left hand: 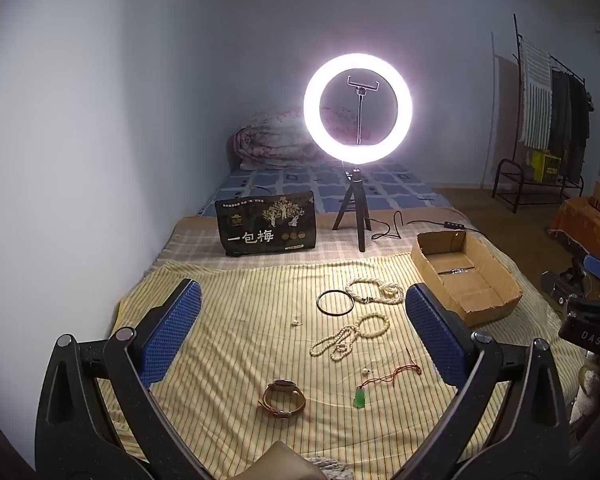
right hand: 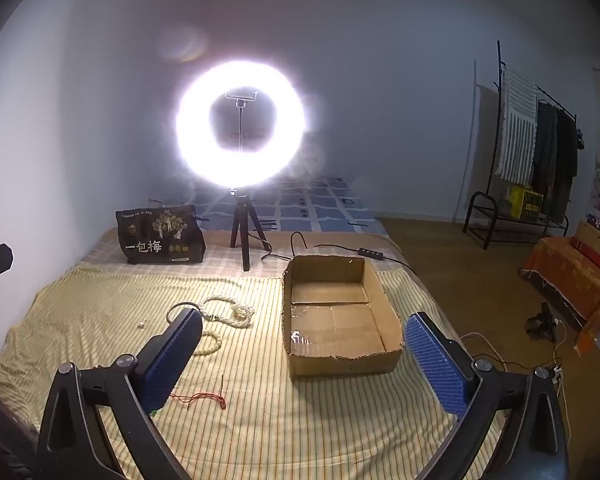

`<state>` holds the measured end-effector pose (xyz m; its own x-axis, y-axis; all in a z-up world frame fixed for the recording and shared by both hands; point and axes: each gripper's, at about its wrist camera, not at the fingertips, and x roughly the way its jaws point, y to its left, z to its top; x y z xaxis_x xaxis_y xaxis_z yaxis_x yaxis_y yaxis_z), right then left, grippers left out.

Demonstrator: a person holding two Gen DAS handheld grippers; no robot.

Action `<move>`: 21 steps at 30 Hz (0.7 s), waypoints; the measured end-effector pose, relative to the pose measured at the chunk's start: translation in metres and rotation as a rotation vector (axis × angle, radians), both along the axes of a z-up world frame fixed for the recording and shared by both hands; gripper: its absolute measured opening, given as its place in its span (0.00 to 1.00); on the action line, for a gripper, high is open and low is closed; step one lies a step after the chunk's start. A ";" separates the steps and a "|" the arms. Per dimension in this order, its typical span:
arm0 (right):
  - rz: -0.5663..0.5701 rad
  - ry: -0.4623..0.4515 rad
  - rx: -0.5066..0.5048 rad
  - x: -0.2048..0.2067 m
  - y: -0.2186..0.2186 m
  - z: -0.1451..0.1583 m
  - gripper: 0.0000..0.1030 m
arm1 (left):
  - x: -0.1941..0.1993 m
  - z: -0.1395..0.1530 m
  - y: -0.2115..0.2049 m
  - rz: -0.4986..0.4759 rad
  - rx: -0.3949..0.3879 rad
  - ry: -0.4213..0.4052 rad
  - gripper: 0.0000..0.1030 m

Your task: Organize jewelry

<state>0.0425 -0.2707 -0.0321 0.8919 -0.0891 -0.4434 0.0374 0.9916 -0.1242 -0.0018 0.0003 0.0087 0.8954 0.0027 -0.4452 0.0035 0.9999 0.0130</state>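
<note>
Jewelry lies on a yellow striped cloth (left hand: 228, 320): a brown watch (left hand: 282, 398), a green pendant on a red cord (left hand: 359, 398), a white bead necklace (left hand: 350, 338), a black bangle (left hand: 335, 302), a thick pearl strand (left hand: 376, 290) and a tiny earring (left hand: 297, 323). An open cardboard box (left hand: 466, 276) sits at the right; it also shows in the right wrist view (right hand: 336, 316), seemingly empty. My left gripper (left hand: 302, 332) is open above the jewelry. My right gripper (right hand: 304, 360) is open in front of the box. The pearl strand (right hand: 236, 312) and red cord (right hand: 204, 398) lie to the box's left.
A lit ring light on a tripod (left hand: 358, 108) stands behind the cloth, with its cable (right hand: 340, 248) near the box. A black snack bag (left hand: 266, 224) stands at the back left. A wall runs along the left. The bed's right edge drops to the floor (right hand: 480, 280).
</note>
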 end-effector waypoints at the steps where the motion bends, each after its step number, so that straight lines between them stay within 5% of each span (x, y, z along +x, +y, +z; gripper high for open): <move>1: 0.000 -0.001 -0.001 0.000 0.000 0.000 1.00 | 0.000 0.000 0.000 -0.002 0.000 0.001 1.00; 21: 0.005 -0.002 -0.005 -0.001 -0.001 0.001 1.00 | 0.000 0.001 0.000 0.000 -0.010 -0.004 1.00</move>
<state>0.0419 -0.2715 -0.0311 0.8933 -0.0867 -0.4409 0.0325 0.9911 -0.1290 -0.0023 0.0001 0.0099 0.8970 -0.0014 -0.4420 0.0031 1.0000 0.0032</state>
